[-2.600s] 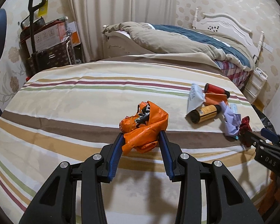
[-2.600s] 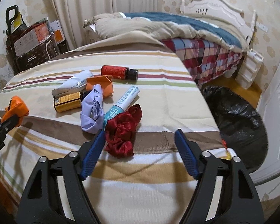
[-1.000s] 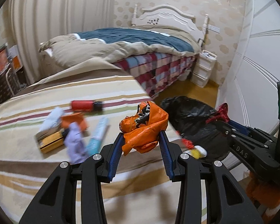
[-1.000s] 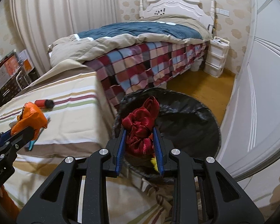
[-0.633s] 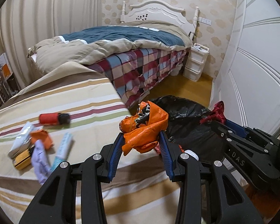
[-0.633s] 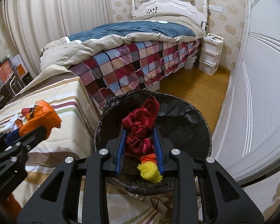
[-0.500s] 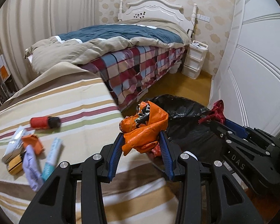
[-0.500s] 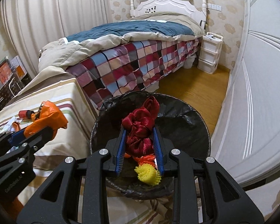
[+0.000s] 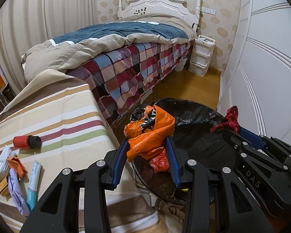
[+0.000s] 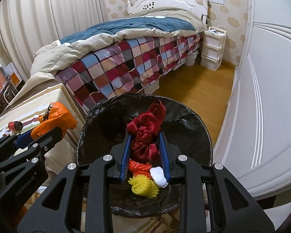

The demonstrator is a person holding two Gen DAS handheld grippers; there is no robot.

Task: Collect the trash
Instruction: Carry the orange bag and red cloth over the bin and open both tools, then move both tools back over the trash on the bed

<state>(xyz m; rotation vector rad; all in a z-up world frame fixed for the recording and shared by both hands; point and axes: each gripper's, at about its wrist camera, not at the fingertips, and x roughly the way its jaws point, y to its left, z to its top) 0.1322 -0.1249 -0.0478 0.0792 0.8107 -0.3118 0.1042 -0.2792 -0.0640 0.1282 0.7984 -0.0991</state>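
My left gripper (image 9: 147, 143) is shut on a crumpled orange plastic bag (image 9: 151, 130), held at the near rim of the black-lined trash bin (image 9: 196, 120). My right gripper (image 10: 145, 136) is shut on a dark red satin cloth (image 10: 145, 130), held over the bin's (image 10: 184, 116) opening. Yellow, orange and white scraps (image 10: 143, 182) lie in the bin. On the striped cloth (image 9: 58, 116) remain a red bottle (image 9: 27, 141), a teal tube (image 9: 34, 184), a lilac wrapper (image 9: 15, 190), an orange scrap (image 9: 15, 164) and a white packet (image 9: 2, 163).
A bed with a checked blanket (image 9: 137, 66) stands behind the bin. A white drawer unit (image 9: 201, 58) sits by the headboard. A white wardrobe door (image 10: 261, 97) is close on the right. Wooden floor (image 10: 199, 89) lies beyond the bin.
Both grippers have swung right from the striped surface to the bin. The right one took hold of the red cloth and now hangs over the opening. The left still holds the orange bag.
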